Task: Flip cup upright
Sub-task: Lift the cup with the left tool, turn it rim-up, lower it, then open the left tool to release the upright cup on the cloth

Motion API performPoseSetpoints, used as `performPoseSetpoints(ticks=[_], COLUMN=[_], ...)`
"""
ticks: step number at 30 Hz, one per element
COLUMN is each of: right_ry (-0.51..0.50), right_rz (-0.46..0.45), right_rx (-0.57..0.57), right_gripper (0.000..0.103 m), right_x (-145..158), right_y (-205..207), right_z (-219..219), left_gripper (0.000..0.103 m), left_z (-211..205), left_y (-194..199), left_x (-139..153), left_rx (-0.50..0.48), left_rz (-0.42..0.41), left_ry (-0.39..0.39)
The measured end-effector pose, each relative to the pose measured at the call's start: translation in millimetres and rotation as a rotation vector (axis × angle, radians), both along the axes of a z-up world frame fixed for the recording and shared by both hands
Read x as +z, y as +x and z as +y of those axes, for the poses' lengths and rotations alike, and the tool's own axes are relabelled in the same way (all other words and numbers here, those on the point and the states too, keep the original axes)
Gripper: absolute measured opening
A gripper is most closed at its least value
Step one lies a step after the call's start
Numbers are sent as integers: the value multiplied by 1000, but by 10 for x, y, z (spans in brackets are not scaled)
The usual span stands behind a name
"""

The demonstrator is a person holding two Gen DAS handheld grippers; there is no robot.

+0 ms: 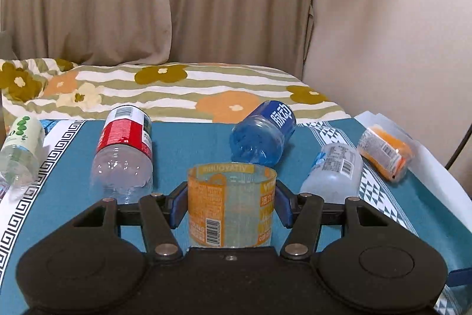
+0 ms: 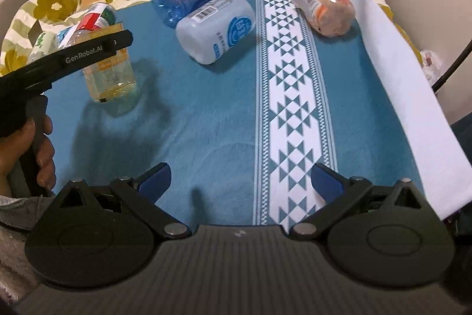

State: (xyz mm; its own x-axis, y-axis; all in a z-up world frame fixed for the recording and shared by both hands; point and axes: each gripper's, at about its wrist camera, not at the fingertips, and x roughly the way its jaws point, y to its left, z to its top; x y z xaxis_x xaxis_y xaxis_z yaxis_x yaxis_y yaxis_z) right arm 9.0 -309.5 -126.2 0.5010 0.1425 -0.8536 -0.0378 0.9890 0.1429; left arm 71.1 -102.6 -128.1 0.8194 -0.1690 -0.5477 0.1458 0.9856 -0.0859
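A clear cup with an orange label (image 1: 233, 205) stands upright with its open rim up, between the blue pads of my left gripper (image 1: 231, 204), which is shut on it. In the right wrist view the same cup (image 2: 110, 73) stands on the blue cloth (image 2: 206, 123) with the left gripper (image 2: 97, 47) across its upper part. My right gripper (image 2: 240, 182) is open and empty, low over the cloth near its front edge.
Several cut bottle cups lie on their sides: red-labelled (image 1: 124, 149), blue (image 1: 264, 132), white (image 1: 334, 170), orange (image 1: 385, 151), green-labelled (image 1: 19, 146). A floral bedspread (image 1: 177, 90) and curtains lie behind. White cloth edge (image 2: 413, 96) at right.
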Motion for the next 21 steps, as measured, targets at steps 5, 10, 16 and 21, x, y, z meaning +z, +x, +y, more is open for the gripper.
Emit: performPoseSetpoints(ticks=[5, 10, 16, 21], right_ry=[3, 8, -5, -4], right_rz=[-3, -7, -16, -20], right_rx=[20, 25, 23, 3], right_gripper=[103, 103, 103, 103], right_x=[2, 17, 45, 64], right_y=[-11, -37, -68, -106], right_z=[85, 136, 147, 117], left_gripper=[63, 63, 76, 99], left_z=[12, -7, -40, -56], left_y=[-117, -179, -162, -177], left_x=[-8, 6, 18, 54], left_rx=[-14, -33, -53, -45], left_rz=[17, 61, 91, 75], left_ry=[10, 32, 42, 49])
